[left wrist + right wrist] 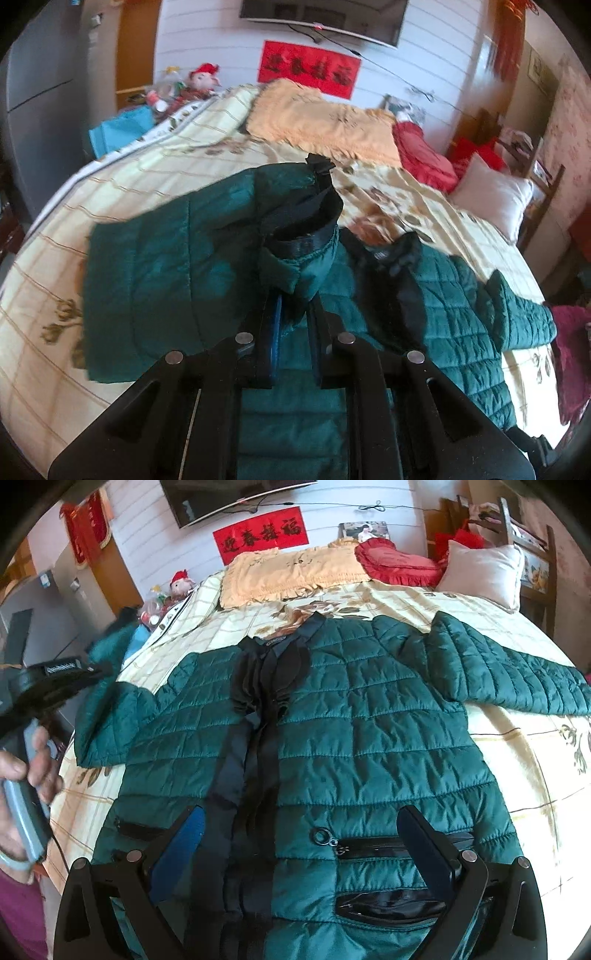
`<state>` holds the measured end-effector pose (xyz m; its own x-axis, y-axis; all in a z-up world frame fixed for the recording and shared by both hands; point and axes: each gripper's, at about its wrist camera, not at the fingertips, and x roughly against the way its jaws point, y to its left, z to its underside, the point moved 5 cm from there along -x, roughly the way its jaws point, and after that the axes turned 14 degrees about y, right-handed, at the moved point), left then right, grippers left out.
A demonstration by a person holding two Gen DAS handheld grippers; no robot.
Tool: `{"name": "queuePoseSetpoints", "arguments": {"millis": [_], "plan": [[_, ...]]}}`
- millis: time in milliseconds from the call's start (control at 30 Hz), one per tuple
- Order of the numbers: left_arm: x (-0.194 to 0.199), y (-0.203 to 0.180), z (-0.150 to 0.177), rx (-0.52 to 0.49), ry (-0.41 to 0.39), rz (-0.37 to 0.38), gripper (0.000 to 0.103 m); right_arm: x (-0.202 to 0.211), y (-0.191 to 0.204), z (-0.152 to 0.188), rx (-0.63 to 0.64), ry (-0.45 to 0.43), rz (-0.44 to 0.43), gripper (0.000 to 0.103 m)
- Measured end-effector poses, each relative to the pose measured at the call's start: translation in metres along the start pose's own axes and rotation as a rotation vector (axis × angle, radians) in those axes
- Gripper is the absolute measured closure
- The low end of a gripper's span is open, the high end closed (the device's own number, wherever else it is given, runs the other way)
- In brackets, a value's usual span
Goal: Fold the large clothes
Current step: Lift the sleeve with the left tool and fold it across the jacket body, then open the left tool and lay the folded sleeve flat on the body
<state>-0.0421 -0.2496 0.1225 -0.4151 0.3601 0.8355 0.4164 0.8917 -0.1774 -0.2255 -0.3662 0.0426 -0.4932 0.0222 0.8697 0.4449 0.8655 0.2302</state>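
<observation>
**Jacket on the bed, one sleeve being folded in**

Jacket (369, 720), large, green and quilted, is lying front-up across a bed (517, 775) covered in a cream floral spread, its collar pointing toward the pillows (295, 572). One sleeve (517, 672) is stretching out flat to the side. The other sleeve's cuff (303, 254) is being lifted above the jacket body, pinched in the left gripper (293, 332), whose jaws are clenched on the fabric. The right gripper (299, 853) is hovering released over the hem, near a zipped pocket (373, 845), holding nothing. The sleeve fold appears to be in hand. Next, the cuff likely needs laying flat across the chest before letting go, then the same for the outstretched sleeve.
</observation>
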Motion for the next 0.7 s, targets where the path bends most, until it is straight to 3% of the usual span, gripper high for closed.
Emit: {"name": "queuePoseSetpoints", "arguments": {"millis": [700], "plan": [[-0.069,-0.152,0.037,-0.196,0.172,0.150,0.092,0.011,-0.064,0.004,-0.126,-0.032,-0.007,0.000]]}}
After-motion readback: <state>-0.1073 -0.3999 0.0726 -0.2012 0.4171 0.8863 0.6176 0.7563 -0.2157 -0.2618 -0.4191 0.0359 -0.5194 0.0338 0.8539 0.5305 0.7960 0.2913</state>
